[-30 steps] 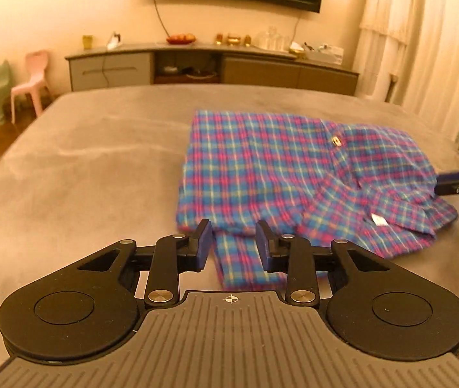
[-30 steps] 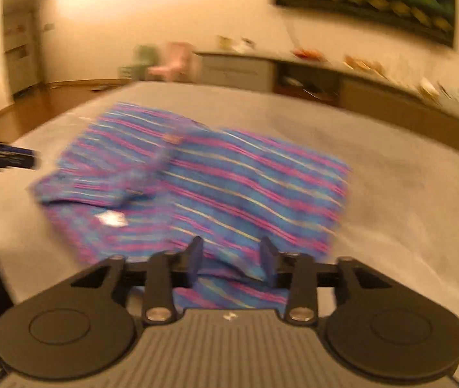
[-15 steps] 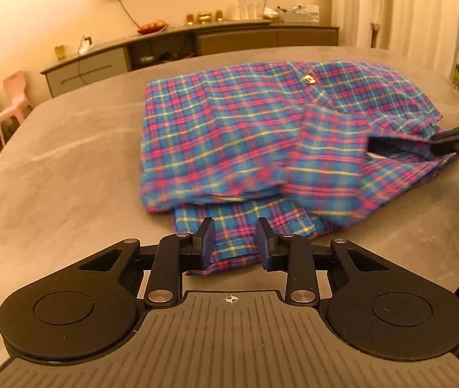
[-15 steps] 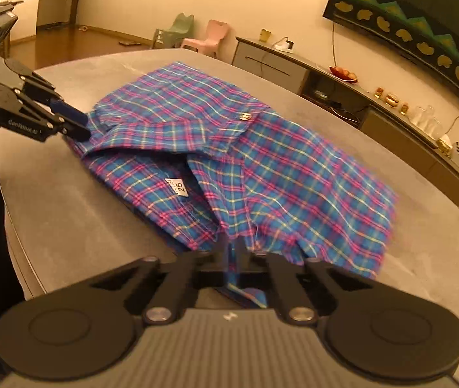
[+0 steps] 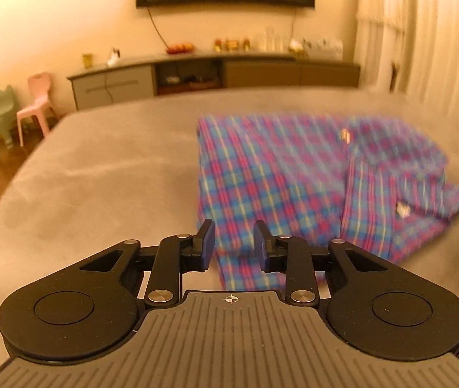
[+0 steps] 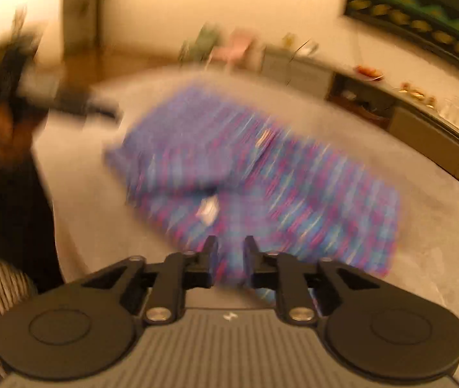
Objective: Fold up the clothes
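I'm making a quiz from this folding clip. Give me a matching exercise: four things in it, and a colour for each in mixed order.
Things:
1. shirt
2. table
3. small chair by the wall
4. left gripper fingers

Colours:
A. grey
B. pink
C. black arms with dark blue pads
D. blue and pink plaid

Pairs: 1-D, 2-A, 3-B, 4-C

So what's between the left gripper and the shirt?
Nothing. In the left wrist view the left gripper stands open right at the shirt, whose near strip shows through the gap above the table.
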`<state>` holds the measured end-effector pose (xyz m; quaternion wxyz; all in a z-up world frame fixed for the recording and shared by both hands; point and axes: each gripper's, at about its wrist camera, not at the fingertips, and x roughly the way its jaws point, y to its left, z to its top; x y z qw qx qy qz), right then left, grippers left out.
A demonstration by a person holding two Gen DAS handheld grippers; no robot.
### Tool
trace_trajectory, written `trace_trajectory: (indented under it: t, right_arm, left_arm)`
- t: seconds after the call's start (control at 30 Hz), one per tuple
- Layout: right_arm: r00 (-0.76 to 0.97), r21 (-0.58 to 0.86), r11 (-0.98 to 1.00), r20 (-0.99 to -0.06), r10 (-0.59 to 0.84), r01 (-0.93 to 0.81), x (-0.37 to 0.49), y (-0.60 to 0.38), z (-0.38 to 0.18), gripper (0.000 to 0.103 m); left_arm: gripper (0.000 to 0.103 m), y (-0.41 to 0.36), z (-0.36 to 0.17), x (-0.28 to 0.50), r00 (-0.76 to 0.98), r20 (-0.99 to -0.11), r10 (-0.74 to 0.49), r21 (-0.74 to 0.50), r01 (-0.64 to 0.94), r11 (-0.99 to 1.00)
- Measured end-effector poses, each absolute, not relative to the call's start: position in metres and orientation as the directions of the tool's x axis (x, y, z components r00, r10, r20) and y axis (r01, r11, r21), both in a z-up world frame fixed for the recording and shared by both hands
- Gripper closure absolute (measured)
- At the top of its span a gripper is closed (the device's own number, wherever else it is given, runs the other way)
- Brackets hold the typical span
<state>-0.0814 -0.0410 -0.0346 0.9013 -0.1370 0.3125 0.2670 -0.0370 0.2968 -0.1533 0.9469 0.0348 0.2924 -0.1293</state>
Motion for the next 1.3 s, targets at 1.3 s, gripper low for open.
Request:
trace_trajectory:
  t: [1.3]
  right_arm:
    - [0.656,-0.08,0.904,-0.716,0.241,-0.42,0.01,-0.06,-0.086,0.055]
  left_arm:
    - [0.095,0.243,-0.178,0.188,0.761,-0.637,0.125,0.226,0.03,0.974]
